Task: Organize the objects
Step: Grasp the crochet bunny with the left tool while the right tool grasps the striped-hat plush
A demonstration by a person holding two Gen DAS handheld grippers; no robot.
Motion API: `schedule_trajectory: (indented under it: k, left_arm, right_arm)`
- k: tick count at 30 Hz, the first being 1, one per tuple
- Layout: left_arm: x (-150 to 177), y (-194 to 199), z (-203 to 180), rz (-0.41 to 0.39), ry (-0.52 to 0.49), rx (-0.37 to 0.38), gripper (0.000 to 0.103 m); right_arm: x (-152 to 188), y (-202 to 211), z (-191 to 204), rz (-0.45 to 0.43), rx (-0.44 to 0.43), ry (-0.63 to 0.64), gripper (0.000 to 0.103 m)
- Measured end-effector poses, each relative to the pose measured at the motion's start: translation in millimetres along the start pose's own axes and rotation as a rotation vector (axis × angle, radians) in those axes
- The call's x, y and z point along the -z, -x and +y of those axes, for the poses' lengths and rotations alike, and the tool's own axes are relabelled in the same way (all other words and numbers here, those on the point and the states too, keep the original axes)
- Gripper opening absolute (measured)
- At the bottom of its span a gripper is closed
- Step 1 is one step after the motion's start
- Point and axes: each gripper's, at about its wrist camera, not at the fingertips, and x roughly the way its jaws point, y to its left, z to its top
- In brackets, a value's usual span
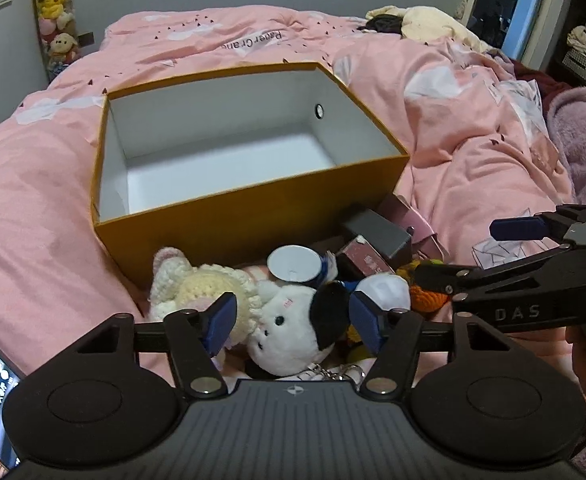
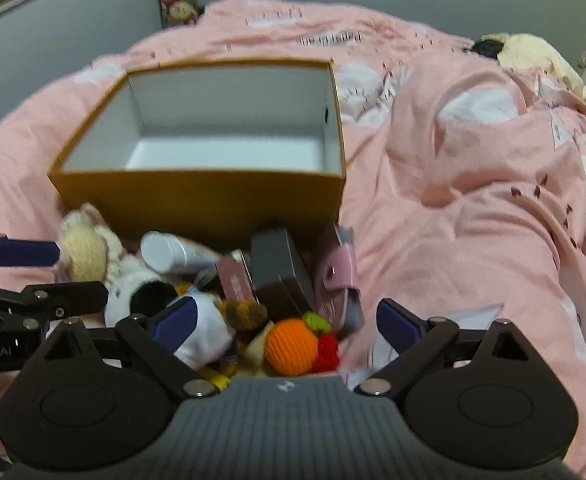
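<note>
Both grippers, left (image 1: 293, 322) and right (image 2: 285, 326), stood apart and empty over the pile; the plush (image 1: 289, 330) (soft, light) seemed best pinched across its head, toward the box (image 1: 233, 236).

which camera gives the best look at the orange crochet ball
The right wrist view: the orange crochet ball lies nearly whole between its open fingers. In the left wrist view only a sliver shows behind the right gripper's arm.

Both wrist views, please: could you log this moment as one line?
left gripper: open over plush | right gripper: open above orange crochet ball | box: empty
</note>
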Motion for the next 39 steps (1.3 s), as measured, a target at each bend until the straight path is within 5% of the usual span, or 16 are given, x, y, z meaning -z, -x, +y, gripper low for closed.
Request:
schedule_trajectory:
  k: [4,7,11,14,23,29,39]
  left_arm:
    - [-3,2,11,-0.002,0.026,-0.012,0.055]
    - [-5,2,19,0.009,0.032,-0.024,0.042]
    - [-7,0,28,0.045,0.027,-0.051,0.042]
    - [-9,-1,40,0.051,0.063,-0.077,0.043]
    - [-25,-27,76,0.175,0.246,-0.02,0.061]
    - [-26,-44,78,0.236,0.251,-0.024,0.075]
    - [-25,-72,81,0.294,0.254,-0.024,0.089]
  right_arm:
    - [-5,-1,6,-0.027,-0.065,0.04,0.092]
    - [-10,-7,9,0.008,-0.179,0.039,0.071]
    - [-17,-18,25,0.033,-0.223,0.1,0.05]
    - [-23,-27,37,0.047,-0.266,0.13,0.045]
    - [-32,-59,62,0.188,-0.376,0.17,0.049]
    - [-38,-83,69,0.281,-0.385,0.221,0.065]
    - [-39,-117,72,0.374,-0.436,0.212,0.071]
